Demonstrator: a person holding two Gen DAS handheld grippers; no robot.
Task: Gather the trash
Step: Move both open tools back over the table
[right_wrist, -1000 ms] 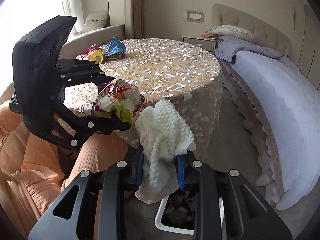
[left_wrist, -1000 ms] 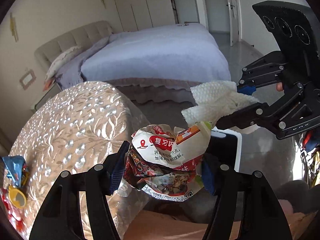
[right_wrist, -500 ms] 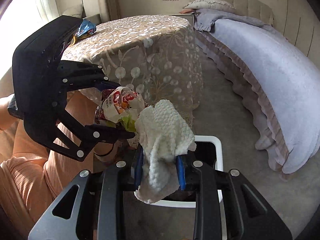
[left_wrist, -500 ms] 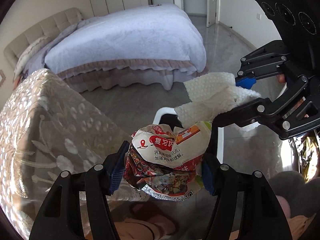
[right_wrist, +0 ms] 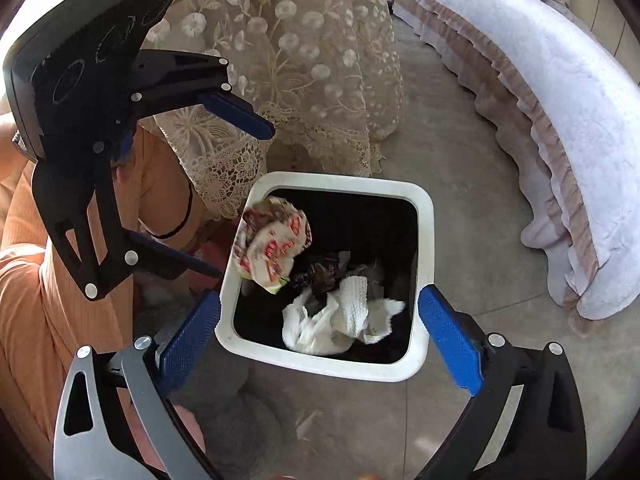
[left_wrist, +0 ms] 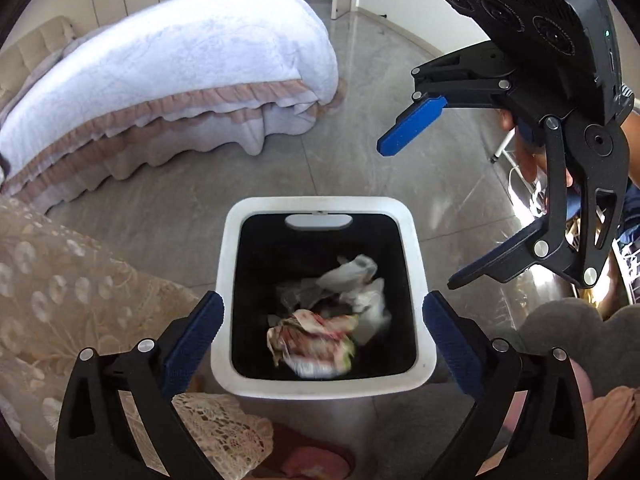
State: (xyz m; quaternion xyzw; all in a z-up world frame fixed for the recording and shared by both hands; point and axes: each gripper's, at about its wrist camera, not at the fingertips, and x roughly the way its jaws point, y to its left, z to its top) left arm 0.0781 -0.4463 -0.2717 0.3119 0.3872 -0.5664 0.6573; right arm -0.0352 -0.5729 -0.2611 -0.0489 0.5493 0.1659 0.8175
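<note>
Snack wrapper [left_wrist: 310,342] and white paper towel [right_wrist: 352,312] lie released inside the white bin [left_wrist: 416,264] at frame centre; left gripper [left_wrist: 320,330] and right gripper [right_wrist: 320,330], jaws just opened, stand wide and empty

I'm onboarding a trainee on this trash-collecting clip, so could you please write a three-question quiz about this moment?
1. True or false: the left gripper grips the snack wrapper.
2. What does the trash bin stand beside? A) the draped table B) a sofa C) a fridge
3. Fill in: the white paper towel lies ___ the bin.

Key: 1 false, both it and the right gripper are open; 2 A; 3 inside.
</note>
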